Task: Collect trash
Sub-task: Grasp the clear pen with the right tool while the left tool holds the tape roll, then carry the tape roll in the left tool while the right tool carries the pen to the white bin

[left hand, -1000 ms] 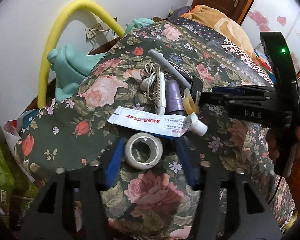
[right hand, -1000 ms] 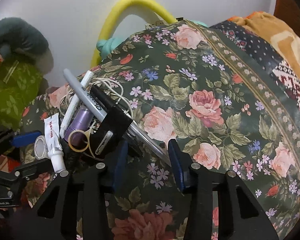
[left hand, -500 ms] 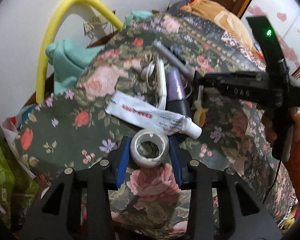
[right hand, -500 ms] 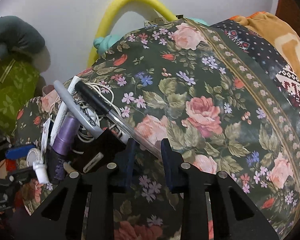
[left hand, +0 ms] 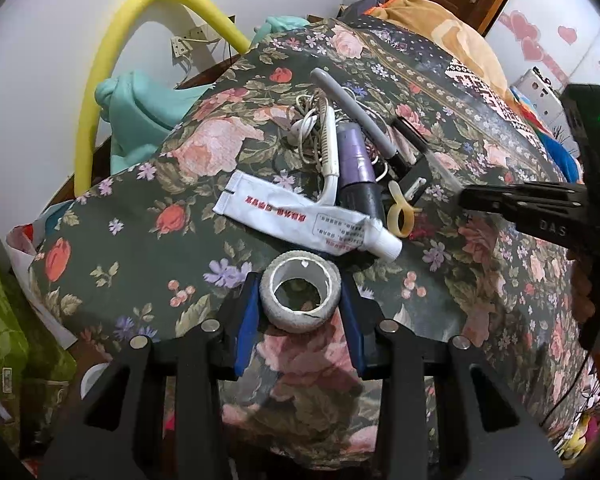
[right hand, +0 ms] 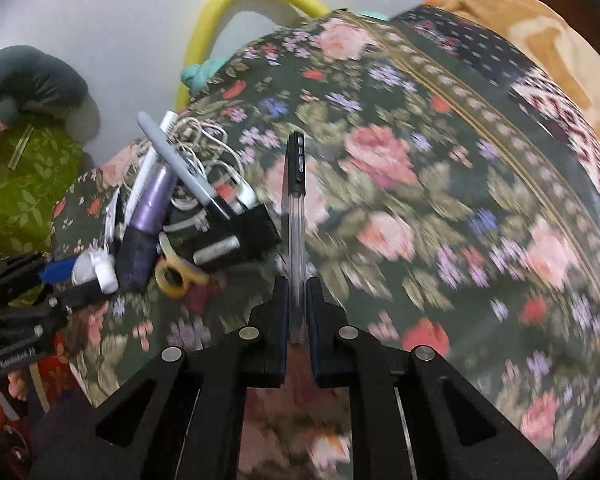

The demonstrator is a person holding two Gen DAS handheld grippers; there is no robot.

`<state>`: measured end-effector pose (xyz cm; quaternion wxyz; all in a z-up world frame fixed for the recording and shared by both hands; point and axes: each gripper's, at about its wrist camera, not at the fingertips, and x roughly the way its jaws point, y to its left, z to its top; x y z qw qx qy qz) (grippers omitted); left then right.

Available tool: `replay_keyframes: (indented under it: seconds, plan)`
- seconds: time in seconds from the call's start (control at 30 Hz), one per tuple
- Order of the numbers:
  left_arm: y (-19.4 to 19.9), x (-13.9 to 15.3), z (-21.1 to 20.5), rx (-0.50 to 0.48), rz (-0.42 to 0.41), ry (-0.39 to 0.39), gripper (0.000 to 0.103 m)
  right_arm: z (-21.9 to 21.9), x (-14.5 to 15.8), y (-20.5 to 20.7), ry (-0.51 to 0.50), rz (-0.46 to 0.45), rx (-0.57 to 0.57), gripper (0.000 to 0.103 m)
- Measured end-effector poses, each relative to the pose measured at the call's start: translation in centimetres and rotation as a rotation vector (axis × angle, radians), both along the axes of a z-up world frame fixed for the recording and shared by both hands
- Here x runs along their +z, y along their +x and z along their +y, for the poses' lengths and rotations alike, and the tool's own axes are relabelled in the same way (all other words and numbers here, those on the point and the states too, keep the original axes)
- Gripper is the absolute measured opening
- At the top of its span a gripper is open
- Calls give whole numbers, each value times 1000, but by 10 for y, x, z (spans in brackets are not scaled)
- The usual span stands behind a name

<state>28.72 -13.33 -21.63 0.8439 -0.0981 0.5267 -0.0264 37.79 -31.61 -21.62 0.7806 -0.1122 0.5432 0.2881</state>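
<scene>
A bed spread with a dark floral quilt fills both views, a yellow foam tube arching against the white wall behind it. Your left gripper has its blue pads pressed on either side of a roll of white tape at the quilt's near edge, just below a white squeezed tube and a pile of pens, cable and a purple cylinder. Your right gripper has just closed its jaws onto a clear ballpoint pen with a black cap, which points away from the fingers beside that pile.

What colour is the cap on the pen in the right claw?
Black, on a clear barrel pen; right wrist view shows it best.
</scene>
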Motion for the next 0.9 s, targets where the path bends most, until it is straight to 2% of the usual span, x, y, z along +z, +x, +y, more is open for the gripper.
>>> replay_keyframes:
  seconds: [0.13, 0.27, 0.43, 0.57, 0.6, 0.67, 0.8, 0.9]
  plan:
    - [-7, -1, 4, -7, 8, 27, 38, -2, 1, -4, -49, -30, 13, 8]
    - [-5, -4, 9, -2, 21, 3, 39, 12, -2, 9, -71, -23, 6, 12]
    - [1, -6, 10, 8, 18, -8, 41, 32, -12, 34, -56, -19, -22, 15]
    - [3, -6, 8, 12, 9, 5, 41, 38, -20, 52, 4, -13, -65, 14]
    - [3, -6, 8, 11, 7, 10, 39, 37, -20, 54, 12, -14, -81, 9]
    - [2, -5, 8, 8, 14, 15, 38, 34, -20, 56, 24, -11, -99, 8]
    - [-2, 4, 11, 13, 5, -9, 38, 15, -5, 48, 29, -50, -139, 8]
    - [-9, 20, 13, 15, -30, 8, 38, -3, 22, 31, 43, -90, -158, 8]
